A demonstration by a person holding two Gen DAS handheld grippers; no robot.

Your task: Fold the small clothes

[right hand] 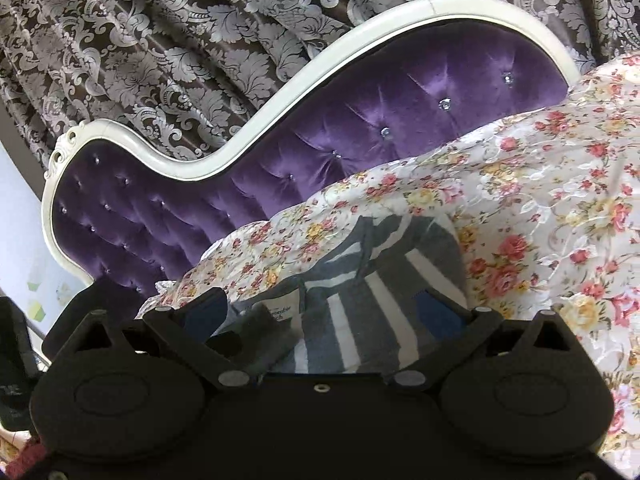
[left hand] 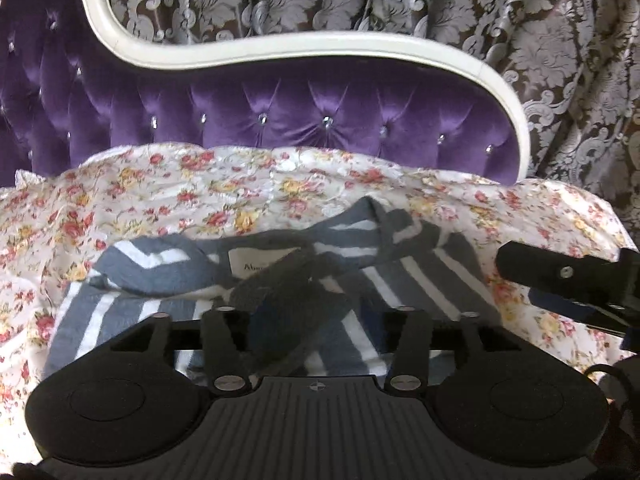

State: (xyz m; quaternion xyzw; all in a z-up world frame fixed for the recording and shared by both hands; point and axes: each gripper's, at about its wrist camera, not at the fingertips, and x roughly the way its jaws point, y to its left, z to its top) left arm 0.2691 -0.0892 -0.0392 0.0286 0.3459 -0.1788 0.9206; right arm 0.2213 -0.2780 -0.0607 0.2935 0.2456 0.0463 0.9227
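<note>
Soft even light, fisheye bending, slight blur

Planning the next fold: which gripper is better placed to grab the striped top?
Probably right: the right gripper stands open astride the striped top; the left gripper looks blurred in its own view.

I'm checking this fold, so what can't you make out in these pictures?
- Label wording: both views, too small and partly covered by cloth.
- Left gripper fingers: left wrist view, blurred, so its grip is unclear.
- Top's lower part: both views, hidden behind the gripper bodies.
</note>
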